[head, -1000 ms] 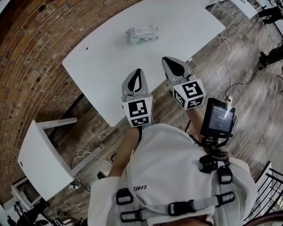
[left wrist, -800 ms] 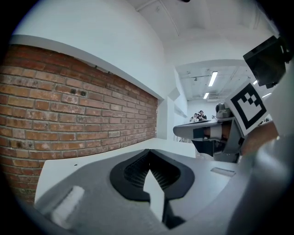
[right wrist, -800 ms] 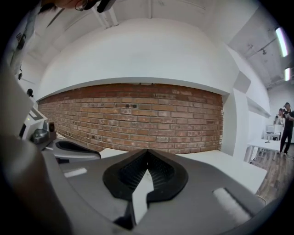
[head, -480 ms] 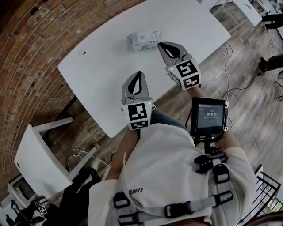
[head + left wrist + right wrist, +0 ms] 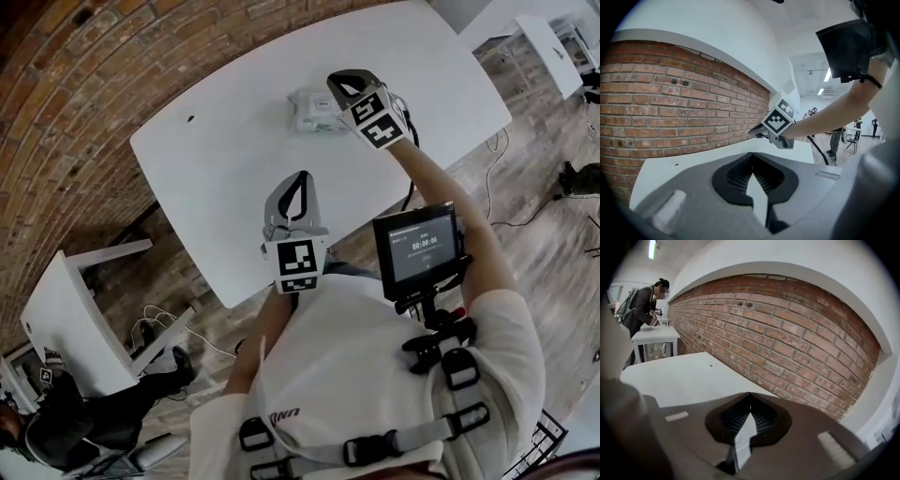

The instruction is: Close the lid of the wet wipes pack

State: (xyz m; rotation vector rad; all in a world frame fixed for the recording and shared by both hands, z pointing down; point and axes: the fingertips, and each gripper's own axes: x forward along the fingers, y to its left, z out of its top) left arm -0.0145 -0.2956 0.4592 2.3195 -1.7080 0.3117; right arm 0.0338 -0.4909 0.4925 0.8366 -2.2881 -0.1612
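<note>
Wet wipes pack (image 5: 309, 112) lies on the white bench (image 5: 216, 159). Its lid looks not yet pressed down, I'd say, though the flap is too small to read. The right gripper (image 5: 345, 84) hangs just beside the pack, arm stretched out, jaws clenched on nothing. The left gripper (image 5: 298, 187) hovers well short of the pack, jaws likewise clenched.

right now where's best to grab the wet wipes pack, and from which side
Probably across its short width at mid-body, from above: the wet wipes pack lies flat on the table with its long sides free. The right gripper, nearest it, is shut and must open first.
</note>
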